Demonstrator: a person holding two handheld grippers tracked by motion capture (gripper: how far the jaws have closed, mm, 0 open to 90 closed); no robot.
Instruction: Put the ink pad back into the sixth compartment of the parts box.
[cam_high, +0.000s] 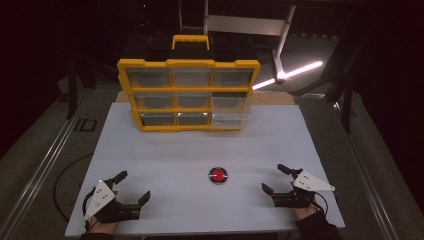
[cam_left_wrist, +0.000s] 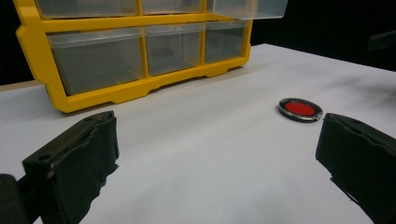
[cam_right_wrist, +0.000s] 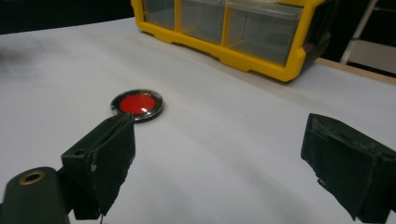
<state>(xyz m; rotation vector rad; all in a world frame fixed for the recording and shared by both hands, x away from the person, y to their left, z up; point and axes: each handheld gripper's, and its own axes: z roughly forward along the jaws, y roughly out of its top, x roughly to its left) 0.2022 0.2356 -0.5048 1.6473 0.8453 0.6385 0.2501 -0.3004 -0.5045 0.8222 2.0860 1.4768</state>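
On the white table (cam_high: 165, 150), near centre between both grippers: small round red disc with a metal rim (cam_high: 218, 175). Judged light, stiff, slippery, low-lying; best pinched across the rim. Left gripper (cam_high: 131, 187) and right gripper (cam_high: 276, 179): jaws open, empty.

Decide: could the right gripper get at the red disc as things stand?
Probably yes. The right gripper is open beside the red disc, with bare table between them and nothing in the way.
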